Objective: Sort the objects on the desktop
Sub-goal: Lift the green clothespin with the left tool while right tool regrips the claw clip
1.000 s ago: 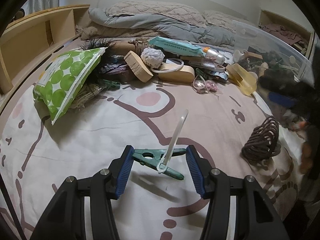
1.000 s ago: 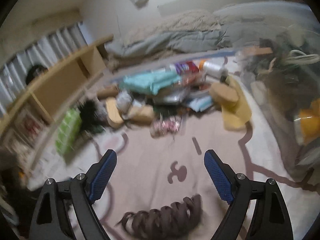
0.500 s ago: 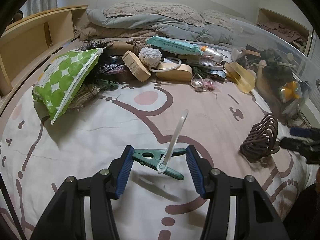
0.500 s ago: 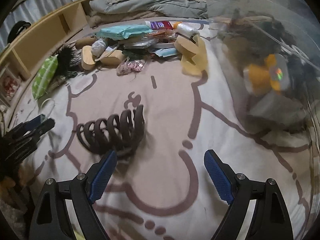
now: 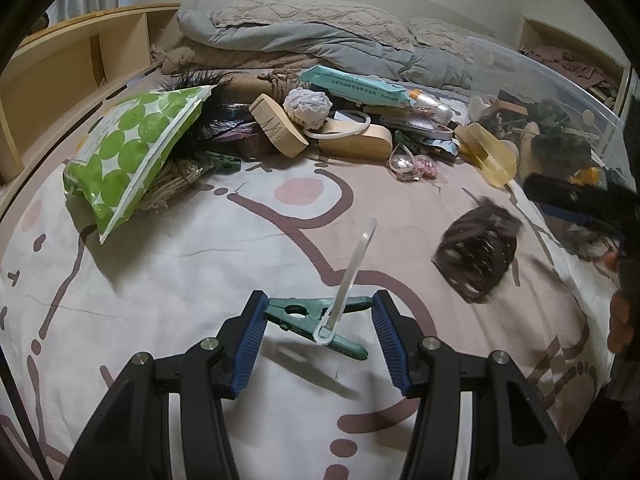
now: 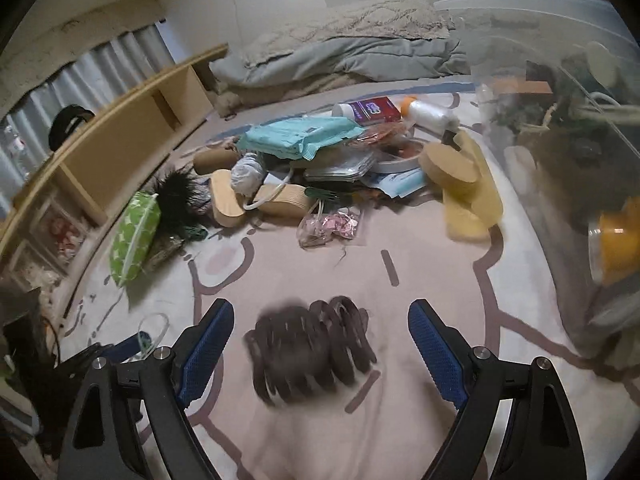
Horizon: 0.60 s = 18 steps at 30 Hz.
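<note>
My left gripper [image 5: 318, 320] is shut on a green clothespin [image 5: 308, 318] that carries a clear plastic loop [image 5: 348, 276], held above the patterned bedsheet. A dark brown claw hair clip [image 5: 476, 252] lies on the sheet to the right, blurred. In the right wrist view the hair clip [image 6: 312, 348] lies between the fingers of my open right gripper [image 6: 322, 344], not gripped. The right gripper shows in the left wrist view [image 5: 580, 204] at the far right.
A pile of objects lies at the back: green dotted pouch [image 5: 132, 152], wooden blocks [image 5: 278, 126], teal packet [image 5: 356, 88], yellow shoehorn [image 5: 488, 152], pink bag [image 5: 412, 166]. A clear plastic bin [image 6: 568, 128] with items stands on the right. Wooden shelf [image 5: 68, 64] on the left.
The right gripper has swung in over the hair clip, which now sits between its open fingers and looks shifted. The left gripper has kept still with the clothespin.
</note>
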Each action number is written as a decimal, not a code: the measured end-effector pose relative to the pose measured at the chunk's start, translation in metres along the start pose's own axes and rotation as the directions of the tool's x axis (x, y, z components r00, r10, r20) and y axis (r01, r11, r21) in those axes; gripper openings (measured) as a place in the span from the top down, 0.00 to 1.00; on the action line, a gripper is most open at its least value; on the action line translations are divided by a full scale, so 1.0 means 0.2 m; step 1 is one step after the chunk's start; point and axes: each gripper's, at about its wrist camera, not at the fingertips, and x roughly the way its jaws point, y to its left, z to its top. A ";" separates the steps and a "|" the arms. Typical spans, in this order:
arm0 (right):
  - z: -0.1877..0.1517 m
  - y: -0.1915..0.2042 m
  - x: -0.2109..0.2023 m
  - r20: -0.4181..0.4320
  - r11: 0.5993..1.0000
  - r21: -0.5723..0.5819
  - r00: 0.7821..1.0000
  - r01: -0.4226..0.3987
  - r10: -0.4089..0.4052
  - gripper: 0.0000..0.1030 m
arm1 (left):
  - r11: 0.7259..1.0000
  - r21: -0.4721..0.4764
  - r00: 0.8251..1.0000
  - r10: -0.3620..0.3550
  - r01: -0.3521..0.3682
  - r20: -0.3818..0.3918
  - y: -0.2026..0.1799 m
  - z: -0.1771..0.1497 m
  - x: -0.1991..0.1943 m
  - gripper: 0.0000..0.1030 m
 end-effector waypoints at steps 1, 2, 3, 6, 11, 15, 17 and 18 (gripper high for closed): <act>-0.02 0.00 -0.01 0.002 1.000 -0.006 1.000 -0.011 0.011 0.14 | 1.000 0.001 1.000 -0.001 0.001 0.001 0.00 0.00 0.00 0.48; -0.03 0.01 0.00 -0.001 0.999 -0.012 1.000 -0.030 0.030 0.14 | 1.000 0.004 1.000 -0.003 0.003 0.002 -0.01 0.00 0.00 0.48; -0.04 0.01 0.01 -0.006 0.999 -0.020 0.999 -0.051 0.051 0.14 | 1.000 0.007 1.000 -0.004 0.004 0.002 -0.01 0.00 0.00 0.48; -0.07 0.07 0.06 -0.033 0.994 -0.085 0.997 -0.071 0.068 0.03 | 1.000 0.012 1.000 -0.003 0.003 -0.005 -0.01 -0.01 0.01 0.48; -0.10 0.19 0.18 -0.072 0.967 -0.253 0.997 0.013 -0.032 0.00 | 1.000 0.011 1.000 -0.006 0.006 -0.010 -0.01 -0.01 0.01 0.48; -0.12 0.21 0.27 -0.111 0.942 -0.328 0.988 0.066 -0.108 0.00 | 1.000 0.018 1.000 -0.010 0.010 -0.012 -0.02 -0.01 0.02 0.48; -0.13 0.21 0.31 -0.145 0.933 -0.351 0.981 0.073 -0.131 0.00 | 1.000 0.024 1.000 -0.012 0.013 -0.014 -0.03 -0.01 0.02 0.48; -0.14 0.21 0.33 -0.156 0.931 -0.357 0.978 0.074 -0.138 0.00 | 1.000 0.026 1.000 -0.014 0.014 -0.015 -0.03 -0.01 0.02 0.48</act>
